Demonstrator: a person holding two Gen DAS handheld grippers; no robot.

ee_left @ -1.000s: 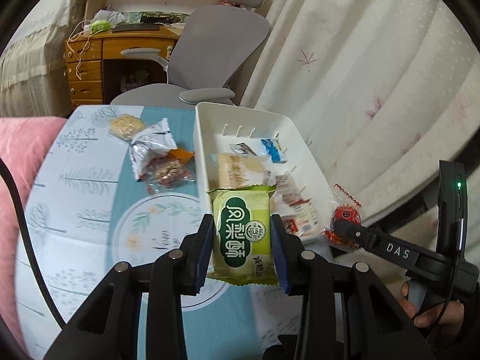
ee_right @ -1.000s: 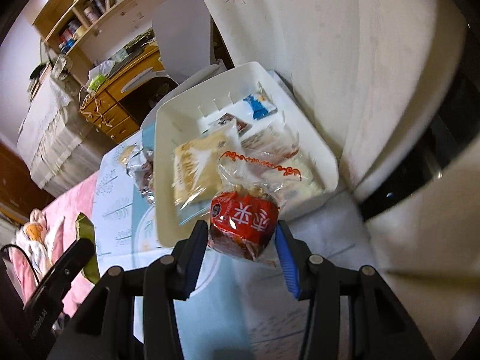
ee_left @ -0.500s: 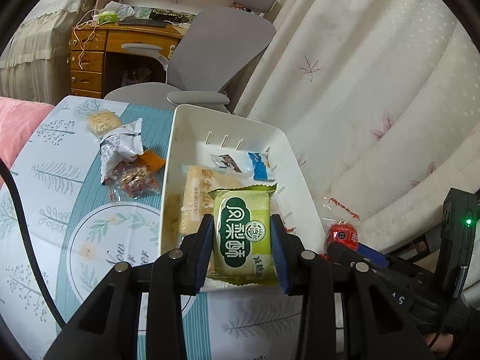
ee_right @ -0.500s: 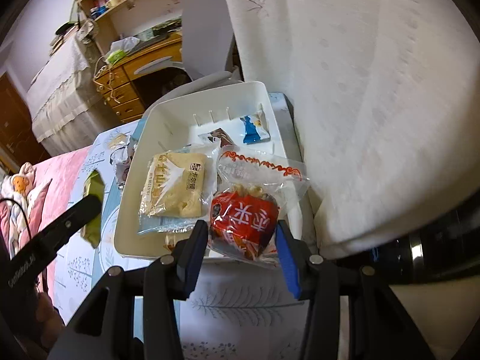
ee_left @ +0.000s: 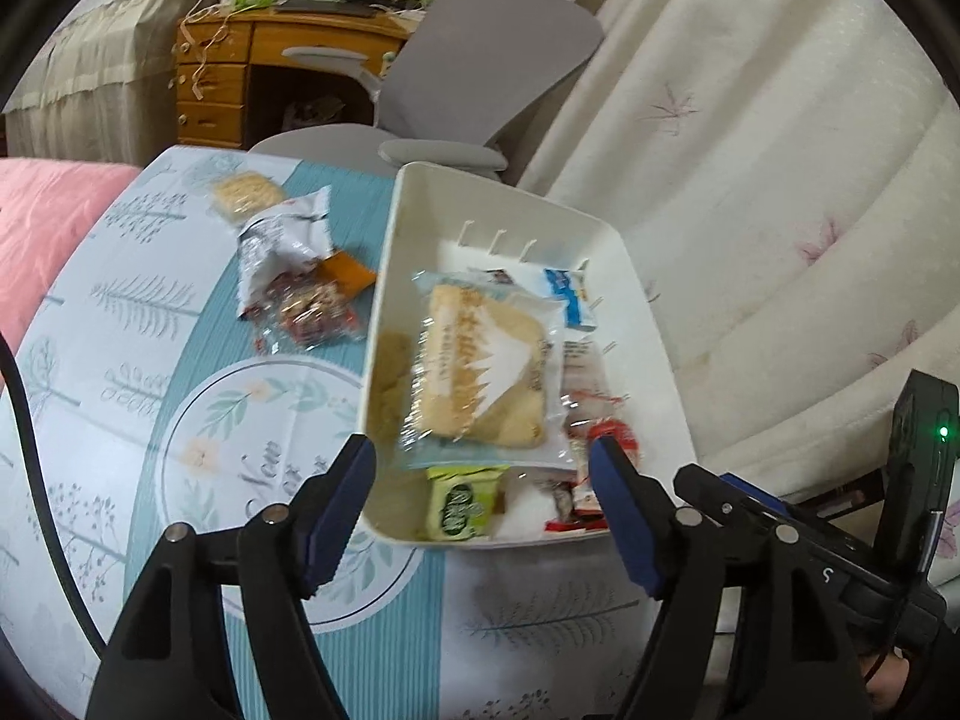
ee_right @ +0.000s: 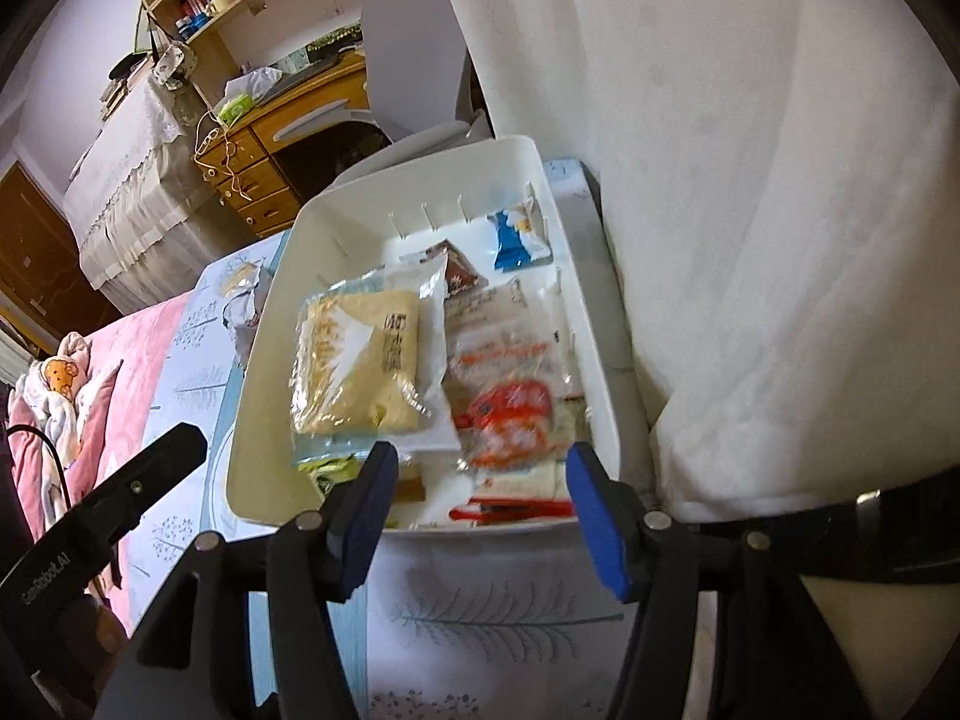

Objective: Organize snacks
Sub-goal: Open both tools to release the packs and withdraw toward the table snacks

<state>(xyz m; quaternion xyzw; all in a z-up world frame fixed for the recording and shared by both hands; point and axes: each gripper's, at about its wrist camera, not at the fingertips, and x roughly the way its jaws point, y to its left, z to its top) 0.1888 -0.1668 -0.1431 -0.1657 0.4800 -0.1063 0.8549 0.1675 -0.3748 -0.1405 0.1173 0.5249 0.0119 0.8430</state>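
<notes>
Bedroom table, snack sorting: your left gripper hangs tilted steeply down over the near edge of the white rectangular plastic bin, jaws opening, nothing pressed btwn the blue pads. The green-and-yellow wrapped pastry pack sits in the bin's near end, seen btwn the spread fingers but clear of both. Your right gripper points down at the same near edge from the curtain side, jaws also opening w/ no pad contact; the red-printed clear snack bag lies blurred inside the bin ahead of the tips, beside the large clear-wrapped beige cake slab. A small blue-and-white sachet rests at the bin's far end. In the left view your right tool's black body shows at lower right, a green light lit on it; part of your hand is just visible under it at the frame's edge. Outside the bin, on the pale blue tree-print tablecloth, a crumpled silver foil packet, a clear packet of reddish snacks touching it, and a round beige cracker pack farther off. A grey office chair stands beyond the table.
</notes>
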